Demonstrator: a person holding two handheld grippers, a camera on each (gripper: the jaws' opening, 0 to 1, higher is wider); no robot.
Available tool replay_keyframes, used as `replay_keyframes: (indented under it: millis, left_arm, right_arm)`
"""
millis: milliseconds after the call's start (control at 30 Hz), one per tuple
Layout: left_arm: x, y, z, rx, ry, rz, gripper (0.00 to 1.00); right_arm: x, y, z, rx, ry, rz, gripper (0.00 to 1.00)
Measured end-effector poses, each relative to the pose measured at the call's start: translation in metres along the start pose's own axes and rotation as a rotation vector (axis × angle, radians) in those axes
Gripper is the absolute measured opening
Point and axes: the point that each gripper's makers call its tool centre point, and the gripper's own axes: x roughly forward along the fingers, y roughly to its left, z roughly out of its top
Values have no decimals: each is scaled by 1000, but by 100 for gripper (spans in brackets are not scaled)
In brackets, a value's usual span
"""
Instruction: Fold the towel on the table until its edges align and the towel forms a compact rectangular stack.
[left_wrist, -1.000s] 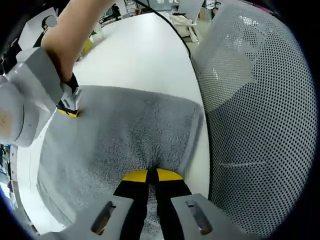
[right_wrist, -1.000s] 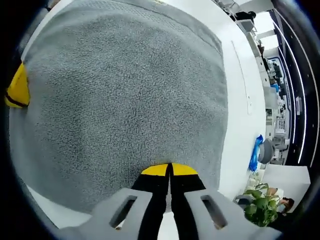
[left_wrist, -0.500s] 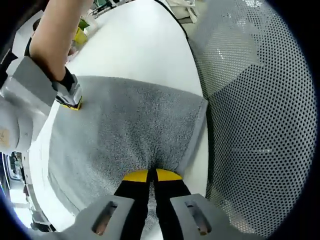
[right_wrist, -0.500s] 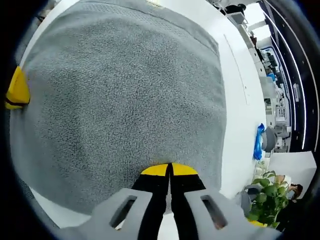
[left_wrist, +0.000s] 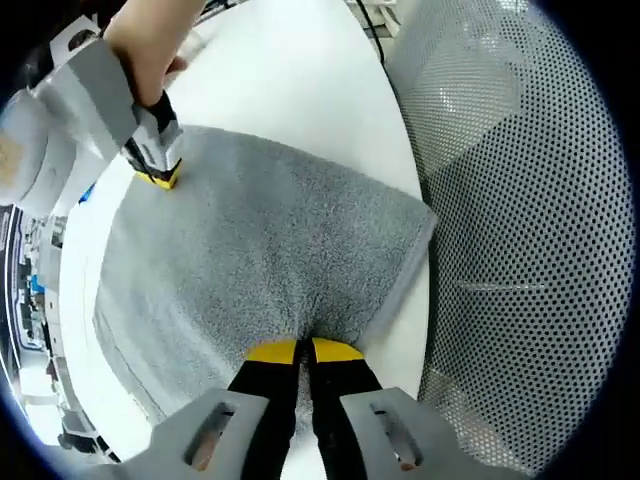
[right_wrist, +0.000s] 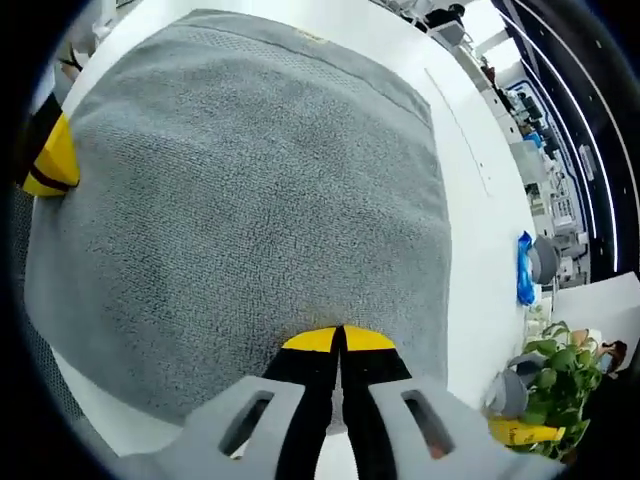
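the grey towel (left_wrist: 250, 250) lies spread on the white table (left_wrist: 290, 90), one edge close to the table's rim beside a perforated mesh chair back (left_wrist: 520, 230). in the left gripper view, the left gripper (left_wrist: 298, 350) has its yellow-tipped jaws pressed together on the towel's near edge, the cloth bunching at the tips. the right gripper (left_wrist: 158, 178), held by a person's hand (left_wrist: 150, 50), meets the towel at a far corner. in the right gripper view, the right gripper (right_wrist: 338, 339) is likewise pinched closed on the towel (right_wrist: 250, 190) edge, and the left gripper's yellow tip (right_wrist: 50, 160) touches the towel at the opposite side. a potted plant (right_wrist: 560, 370) stands beyond the table.
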Motion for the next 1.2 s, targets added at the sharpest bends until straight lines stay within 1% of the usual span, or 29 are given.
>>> replay_keyframes:
  millis: [67, 167, 333, 433, 667, 933, 1200]
  left_arm:
    - [0, 1, -3, 25, 26, 19, 3]
    - [1, 3, -6, 37, 65, 38, 3]
    - [0, 7, -13, 22, 95, 52, 3]
    - [1, 14, -20, 14, 114, 79, 3]
    - [1, 20, -27, 1, 128, 94, 3]
    - [1, 25, -35, -25, 139, 104, 3]
    - [0, 29, -41, -58, 124, 105, 3]
  right_arm:
    - [-1, 1, 0, -9, 1, 4, 0]
    - [-1, 3, -1, -15, 14, 11, 0]
    - [-2, 5, -1, -18, 33, 12, 0]
    - [-2, 6, -1, -87, 39, -12, 0]
    - [-2, 8, -2, -98, 67, -30, 0]
    - [-5, 12, -3, -71, 74, -21, 0]
    - [-7, 16, -4, -63, 84, -19, 0]
